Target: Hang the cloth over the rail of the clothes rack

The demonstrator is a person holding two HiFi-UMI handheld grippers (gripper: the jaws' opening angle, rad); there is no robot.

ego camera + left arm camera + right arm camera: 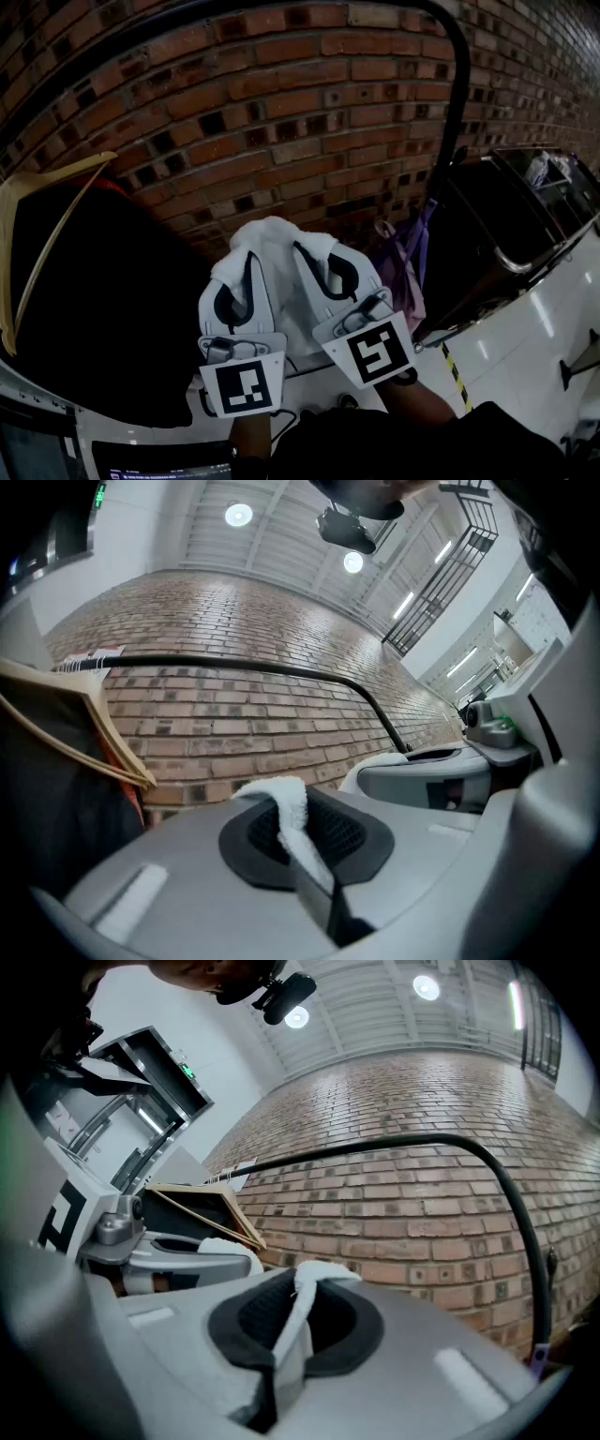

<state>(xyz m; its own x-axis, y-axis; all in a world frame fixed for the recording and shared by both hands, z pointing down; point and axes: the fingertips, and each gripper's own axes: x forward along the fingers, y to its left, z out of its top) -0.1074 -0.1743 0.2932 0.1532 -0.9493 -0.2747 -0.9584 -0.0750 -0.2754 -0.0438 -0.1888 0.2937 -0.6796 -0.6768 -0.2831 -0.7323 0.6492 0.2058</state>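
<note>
White terry cloth bunched between both claws, on the near side of the brick wall and below the black rail. Left claw clamped fully down on one fold of it. Right claw likewise closed tight on a neighbouring fold, just beside the left. Nothing draped over the bar yet.

For a clean hang, probably best as follows:
- Draw the claws apart first, opening the bunch into a flat span.
- Lift both together, tips angled up, until clear of the top of the rail.
- Carry the far half over the bar toward the wall.
- Lower until hanging about evenly on both sides, and only then let go.

Keep both grips firm through the lift, a slip on one side likely meaning a lopsided drape or a drop to the floor.

Edges and room:
- **Left:** a wooden hanger carrying a dark garment, close beside the left claw and easy to snag when spreading.
- **Right:** the rail bending down into an upright post, with a purple strap hanging near it.
- **Between:** an open stretch of bar above the claws, seemingly wide enough for the cloth.
- **Far side:** wall close behind the rail, the gap hard to judge from here, so no long reach past the bar.

Aim for the middle of that free stretch.
</note>
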